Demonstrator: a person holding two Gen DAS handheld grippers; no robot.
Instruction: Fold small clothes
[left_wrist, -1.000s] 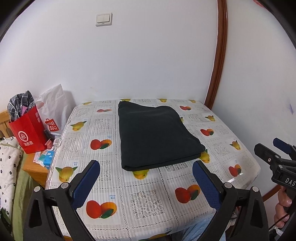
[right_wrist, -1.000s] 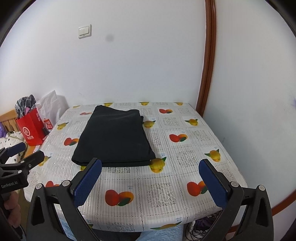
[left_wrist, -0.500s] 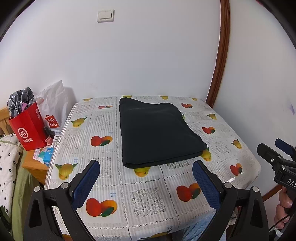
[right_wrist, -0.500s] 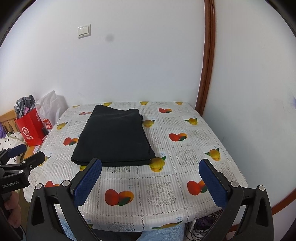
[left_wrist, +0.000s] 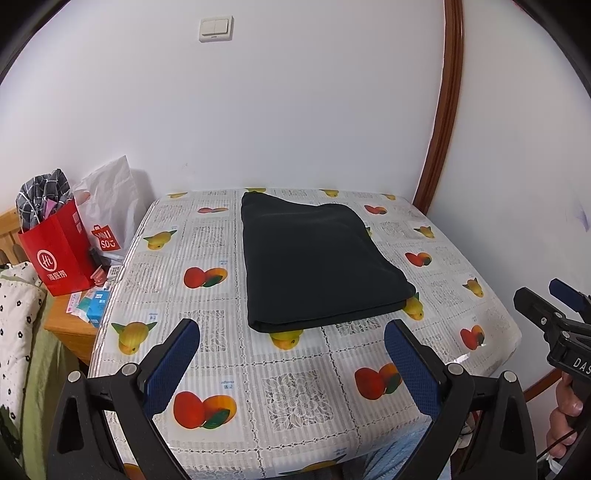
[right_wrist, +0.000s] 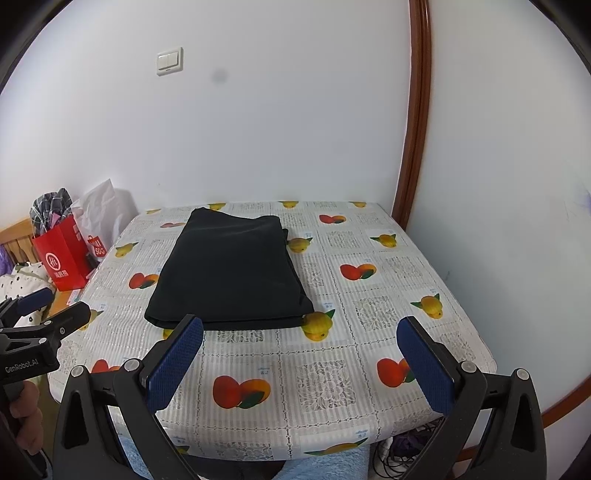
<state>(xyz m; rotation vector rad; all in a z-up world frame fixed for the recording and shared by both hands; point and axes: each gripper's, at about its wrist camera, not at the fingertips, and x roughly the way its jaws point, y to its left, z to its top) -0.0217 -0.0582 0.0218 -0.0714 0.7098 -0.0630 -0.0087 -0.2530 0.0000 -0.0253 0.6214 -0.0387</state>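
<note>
From the left wrist view, the left gripper (left_wrist: 291, 349) hangs over the near part of the table (left_wrist: 229, 373), its two blue pads far apart with nothing between them. One dark folded cloth (left_wrist: 317, 262) lies flat on the table's fruit cloth, a bit toward the back, well apart from the pads. It covers most of a yellow fruit picture at its front edge. At the right edge, the right gripper (left_wrist: 550, 299) pokes in, cut off by the picture's side; its two tips look a little apart there, and a hand (left_wrist: 563, 421) shows only in part below it. On the left stand one red bag (left_wrist: 55, 251) with checked cloth sticking out and one white bag (left_wrist: 110, 210) behind it; small things by the red bag are too jumbled to name. One light switch (left_wrist: 216, 28) sits on the wall. From the right wrist view, the right gripper (right_wrist: 300, 349) is also wide open and holds nothing; its left pad (right_wrist: 173, 363) hides a bit of the dark folded cloth (right_wrist: 229, 269) at the front edge. The left gripper (right_wrist: 51, 306) comes in at the left edge, half cut off, with a hand (right_wrist: 26, 417) under it. The red bag (right_wrist: 62, 254), the white bag (right_wrist: 103, 214) and the light switch (right_wrist: 170, 61) show here too. Under the table (right_wrist: 388, 413) something blue and some cords peek out, hard to make out.
</note>
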